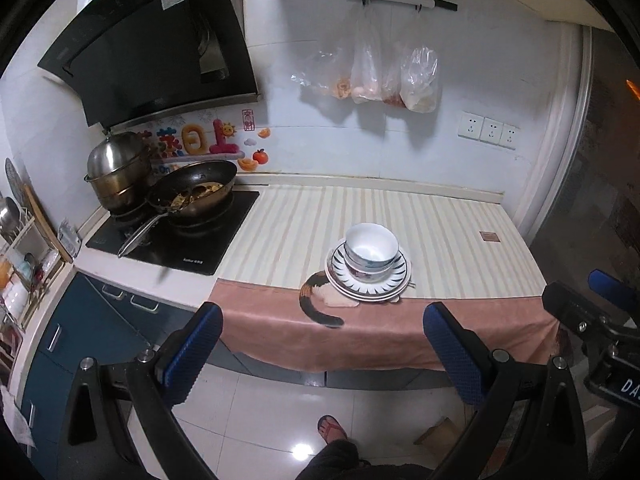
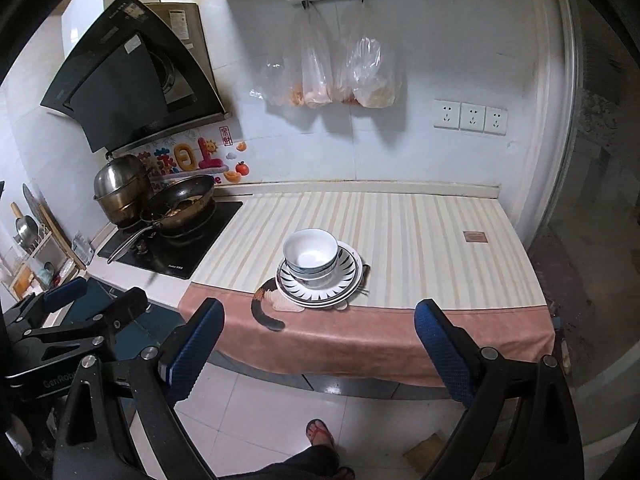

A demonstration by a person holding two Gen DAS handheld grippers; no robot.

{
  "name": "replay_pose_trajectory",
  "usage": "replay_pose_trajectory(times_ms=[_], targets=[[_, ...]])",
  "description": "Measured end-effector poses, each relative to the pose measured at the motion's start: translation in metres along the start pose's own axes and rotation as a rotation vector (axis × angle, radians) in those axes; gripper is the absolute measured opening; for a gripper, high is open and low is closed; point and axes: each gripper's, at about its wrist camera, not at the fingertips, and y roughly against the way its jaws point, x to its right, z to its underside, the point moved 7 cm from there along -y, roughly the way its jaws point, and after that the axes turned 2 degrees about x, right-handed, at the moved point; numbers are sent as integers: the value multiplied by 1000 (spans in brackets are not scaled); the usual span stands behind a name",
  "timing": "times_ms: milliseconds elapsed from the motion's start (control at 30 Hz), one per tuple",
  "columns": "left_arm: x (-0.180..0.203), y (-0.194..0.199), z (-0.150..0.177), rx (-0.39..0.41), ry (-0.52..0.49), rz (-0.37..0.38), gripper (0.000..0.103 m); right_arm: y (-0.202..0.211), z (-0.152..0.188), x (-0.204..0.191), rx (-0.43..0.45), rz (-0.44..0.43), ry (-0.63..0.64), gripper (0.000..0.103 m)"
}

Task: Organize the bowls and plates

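- Spreading across the frame from nine to three o'clock: kitchen counter (image 1: 436, 216) under a cream striped cloth (image 2: 400, 232), pink border hanging over the front edge.
- Tilting out from the wall at ten o'clock: black range hood (image 1: 152, 52).
- Lying below the hood at nine o'clock: black cooktop (image 2: 176, 256).
- Hanging from a wall rail at twelve o'clock: clear plastic bags (image 2: 332, 76), orange and pale contents inside, too blurred to name.
- Standing at the cooktop's far left: lidded steel pot (image 1: 116, 176).
- Sitting just beside that pot: dark frying pan (image 1: 196, 192) with browned food in it, long handle pointing toward seven o'clock.
- Resting near the counter's front edge, centre frame: stacked plates (image 1: 368, 280), striped black-and-white rim on the top one.
- Nested on those plates: stacked bowls (image 1: 370, 252), top bowl white inside and empty.
- Mounted on the wall at two o'clock: three white sockets (image 2: 470, 116).
- Held back from the counter, over the white tiled floor (image 1: 260, 412): left gripper (image 1: 322, 356), blue pads (image 1: 192, 360) spread wide, grasping nothing.
- Held likewise at six o'clock: right gripper (image 2: 316, 348), spread wide, grasping nothing.
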Motion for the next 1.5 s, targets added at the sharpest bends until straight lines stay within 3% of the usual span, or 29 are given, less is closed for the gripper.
replay_pose_trajectory(times_ms=[567, 1500], targets=[[-19, 8, 15, -20, 32, -9, 103, 8, 4, -11, 9, 1, 10, 98], [-10, 10, 8, -19, 51, 1, 103, -13, -2, 1, -13, 12, 36, 99]])
